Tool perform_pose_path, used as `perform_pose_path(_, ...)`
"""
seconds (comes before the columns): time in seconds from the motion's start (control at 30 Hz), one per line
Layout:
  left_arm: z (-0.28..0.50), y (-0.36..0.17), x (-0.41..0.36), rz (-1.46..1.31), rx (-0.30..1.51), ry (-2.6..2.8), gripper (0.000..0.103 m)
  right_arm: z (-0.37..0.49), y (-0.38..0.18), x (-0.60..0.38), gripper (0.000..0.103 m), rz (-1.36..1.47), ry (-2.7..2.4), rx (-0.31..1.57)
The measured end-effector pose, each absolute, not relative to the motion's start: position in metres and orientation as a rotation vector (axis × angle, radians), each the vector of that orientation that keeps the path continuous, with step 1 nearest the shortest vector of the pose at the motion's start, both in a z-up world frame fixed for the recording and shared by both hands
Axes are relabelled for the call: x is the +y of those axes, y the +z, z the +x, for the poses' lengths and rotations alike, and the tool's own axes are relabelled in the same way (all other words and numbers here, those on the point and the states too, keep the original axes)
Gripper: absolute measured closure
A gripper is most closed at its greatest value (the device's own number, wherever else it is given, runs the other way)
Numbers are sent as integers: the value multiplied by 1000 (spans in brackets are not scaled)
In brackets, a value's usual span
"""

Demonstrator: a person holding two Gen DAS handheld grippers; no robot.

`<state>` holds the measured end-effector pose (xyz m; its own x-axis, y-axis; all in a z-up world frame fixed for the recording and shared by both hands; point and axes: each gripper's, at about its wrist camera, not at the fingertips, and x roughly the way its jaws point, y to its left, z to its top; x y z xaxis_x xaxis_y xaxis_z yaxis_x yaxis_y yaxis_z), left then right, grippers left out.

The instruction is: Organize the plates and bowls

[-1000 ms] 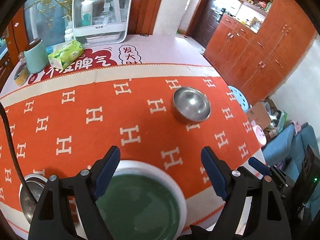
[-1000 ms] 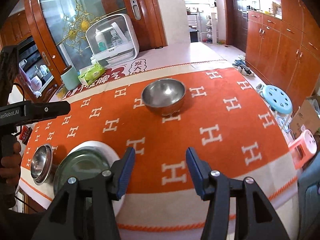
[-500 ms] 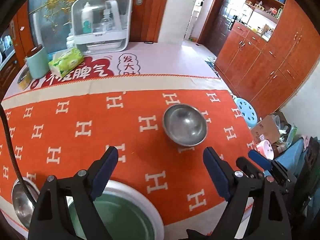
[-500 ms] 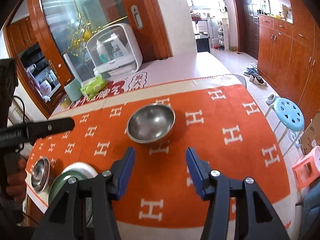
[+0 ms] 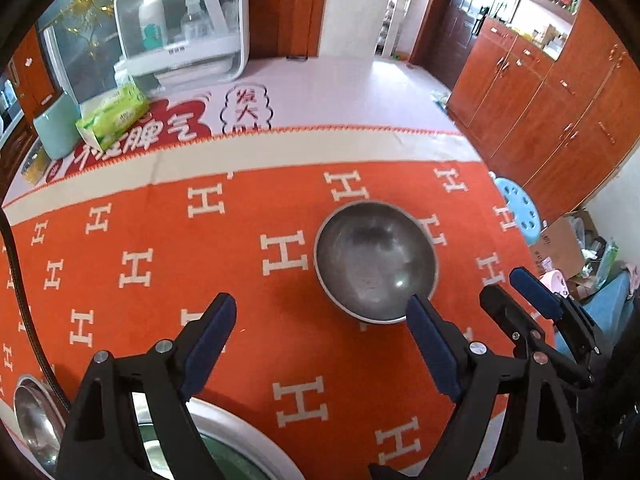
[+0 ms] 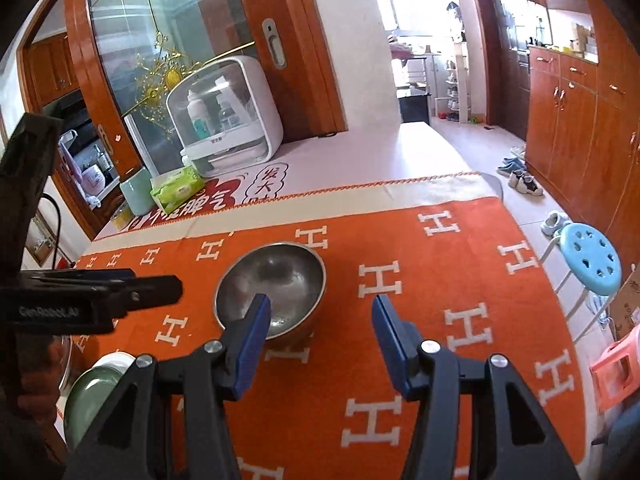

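A large steel bowl (image 5: 374, 266) stands upright on the orange H-patterned cloth (image 5: 160, 240); it also shows in the right wrist view (image 6: 272, 286). My left gripper (image 5: 320, 320) is open and empty, its right finger just in front of the bowl's near rim. My right gripper (image 6: 318, 318) is open and empty, its left finger overlapping the bowl. A white plate with a green plate on it (image 5: 240, 452) lies under the left gripper, also in the right wrist view (image 6: 94, 392). A small steel bowl (image 5: 34, 420) sits at the near left.
A white cabinet with bottles (image 5: 184, 28), a green tissue pack (image 5: 114, 116) and a pale green cup (image 5: 56, 128) stand at the table's far side. A blue stool (image 6: 590, 258) and a pink stool (image 6: 616, 364) stand beside the table's right edge.
Both grippers have moved forward towards the large steel bowl, which now looks bigger and closer. The plates have slid down out of the left view. Both stay open.
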<state>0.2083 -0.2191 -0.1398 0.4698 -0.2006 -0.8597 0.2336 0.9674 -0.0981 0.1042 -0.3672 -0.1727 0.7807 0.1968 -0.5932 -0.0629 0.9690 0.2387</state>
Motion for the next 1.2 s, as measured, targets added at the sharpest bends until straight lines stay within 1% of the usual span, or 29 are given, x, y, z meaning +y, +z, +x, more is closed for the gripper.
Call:
perform_pose_path(0.13,221,-159,-223,27,1080,-248,17,115,-183,-357,50,178,206,664)
perform_pose_path(0.5,242,-203,-227,-66,1163,-240,17,144,-213,-345,50,177,285,774)
perform_pose_path(0.6,245,-212,-228,-92,1182,-250,17,148,-218,-348,56,183,290,790)
perform_pose_path(0.67,247,-216,-229,-100,1193,-262,20,150,-220,-349,59,185,291,797)
perform_pose_path(0.77,248,-221,-231,-105,1210,-273,29,155,-226,-350,61,183,275,842)
perform_pose_path(0.8,248,-224,-231,-111,1219,-278,35,155,-228,-351,62,182,267,855)
perform_pose_path(0.83,248,-226,-232,-116,1227,-281,41,156,-230,-351,65,183,259,869)
perform_pose_path(0.87,249,-228,-232,-120,1234,-282,43,157,-231,-352,69,183,252,882)
perform_pose_path(0.9,249,-230,-232,-125,1241,-286,49,158,-233,-352,71,184,245,891)
perform_pose_path(0.93,249,-231,-232,-131,1247,-292,53,158,-233,-353,75,186,240,896)
perform_pose_path(0.97,249,-232,-232,-140,1248,-301,55,158,-234,-354,76,187,236,898)
perform_pose_path(1.03,248,-231,-232,-156,1244,-321,65,158,-232,-355,80,187,233,897)
perform_pose_path(1.07,247,-231,-233,-156,1242,-327,66,157,-232,-354,83,187,233,897)
perform_pose_path(1.13,245,-229,-234,-158,1238,-342,75,157,-232,-354,85,185,232,898)
perform_pose_path(1.2,244,-228,-236,-155,1237,-350,78,158,-231,-353,85,179,226,900)
